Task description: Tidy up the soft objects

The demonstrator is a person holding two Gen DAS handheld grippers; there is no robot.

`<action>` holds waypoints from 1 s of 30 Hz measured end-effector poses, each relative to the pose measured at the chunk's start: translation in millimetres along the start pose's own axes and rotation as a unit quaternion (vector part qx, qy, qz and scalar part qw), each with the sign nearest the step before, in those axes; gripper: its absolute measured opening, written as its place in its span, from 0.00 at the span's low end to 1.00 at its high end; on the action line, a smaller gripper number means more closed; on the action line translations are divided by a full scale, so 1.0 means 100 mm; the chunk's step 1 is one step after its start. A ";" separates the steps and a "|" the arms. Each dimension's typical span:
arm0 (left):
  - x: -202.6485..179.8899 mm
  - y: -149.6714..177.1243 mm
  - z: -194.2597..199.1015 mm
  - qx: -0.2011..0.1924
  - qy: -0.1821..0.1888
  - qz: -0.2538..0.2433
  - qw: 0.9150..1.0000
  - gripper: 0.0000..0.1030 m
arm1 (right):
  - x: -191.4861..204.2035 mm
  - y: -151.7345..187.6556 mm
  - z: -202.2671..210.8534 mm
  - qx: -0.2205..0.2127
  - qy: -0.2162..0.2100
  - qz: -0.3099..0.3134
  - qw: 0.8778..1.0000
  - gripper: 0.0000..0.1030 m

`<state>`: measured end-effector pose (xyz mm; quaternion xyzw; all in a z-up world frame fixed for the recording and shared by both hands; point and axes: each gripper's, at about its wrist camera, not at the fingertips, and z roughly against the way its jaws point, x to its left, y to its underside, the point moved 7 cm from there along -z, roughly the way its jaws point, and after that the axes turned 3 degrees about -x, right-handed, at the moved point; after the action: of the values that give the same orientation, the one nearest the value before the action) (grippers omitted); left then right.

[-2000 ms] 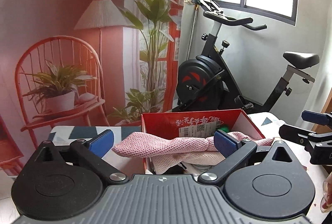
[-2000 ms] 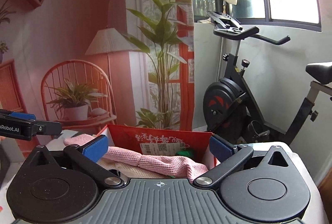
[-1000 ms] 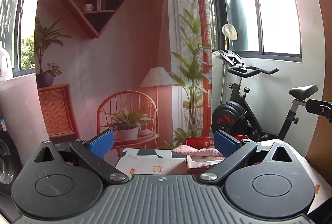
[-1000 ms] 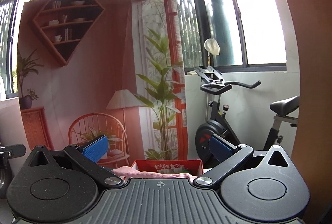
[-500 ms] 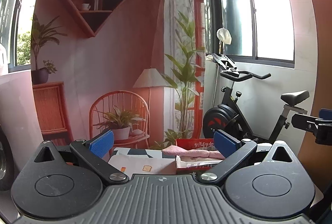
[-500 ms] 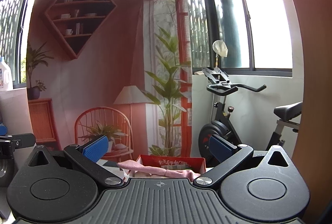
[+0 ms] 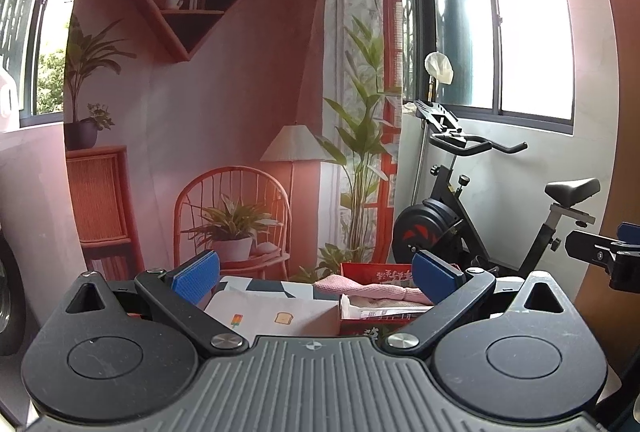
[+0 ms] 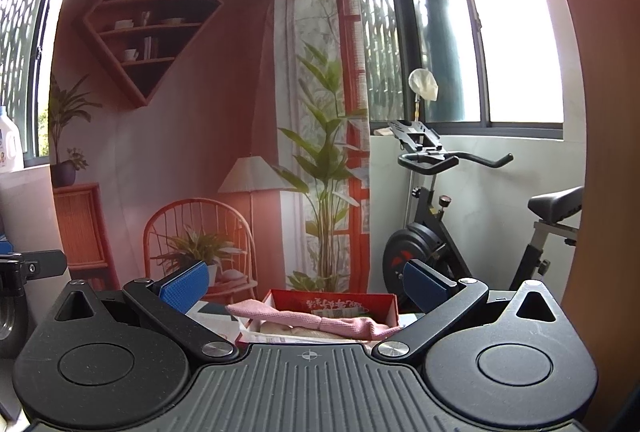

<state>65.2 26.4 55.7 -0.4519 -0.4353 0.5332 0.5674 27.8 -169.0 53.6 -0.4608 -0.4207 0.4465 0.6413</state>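
A pink knitted cloth (image 7: 370, 289) lies draped across the top of a red cardboard box (image 7: 374, 274) on the patterned tablecloth (image 7: 276, 306). It also shows in the right wrist view (image 8: 320, 320) over the same box (image 8: 332, 302). My left gripper (image 7: 315, 274) is open and empty, held back from the box. My right gripper (image 8: 306, 284) is open and empty, also well back from the box. The right gripper's finger shows at the right edge of the left wrist view (image 7: 600, 254).
A black exercise bike (image 7: 460, 216) stands behind the table at the right. A printed backdrop (image 7: 240, 111) of a chair and plants hangs behind the table. A wooden panel (image 8: 600, 151) rises at the far right.
Both grippers have drawn back and up from the box, leaving the pink cloth draped over it. The box now looks small and far. In the last half second they barely moved.
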 end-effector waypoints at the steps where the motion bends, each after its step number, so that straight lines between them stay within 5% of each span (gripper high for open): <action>1: 0.01 0.00 0.00 -0.001 -0.001 0.001 1.000 1.00 | 0.00 0.01 0.00 -0.001 0.000 0.000 1.000 1.00; 30: -0.01 0.04 -0.06 0.007 0.010 0.010 1.000 1.00 | 0.01 0.04 -0.05 0.004 -0.003 -0.001 1.000 1.00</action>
<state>69.8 25.3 50.9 -0.4578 -0.4216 0.5373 0.5692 32.0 -168.4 48.4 -0.4567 -0.4209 0.4490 0.6423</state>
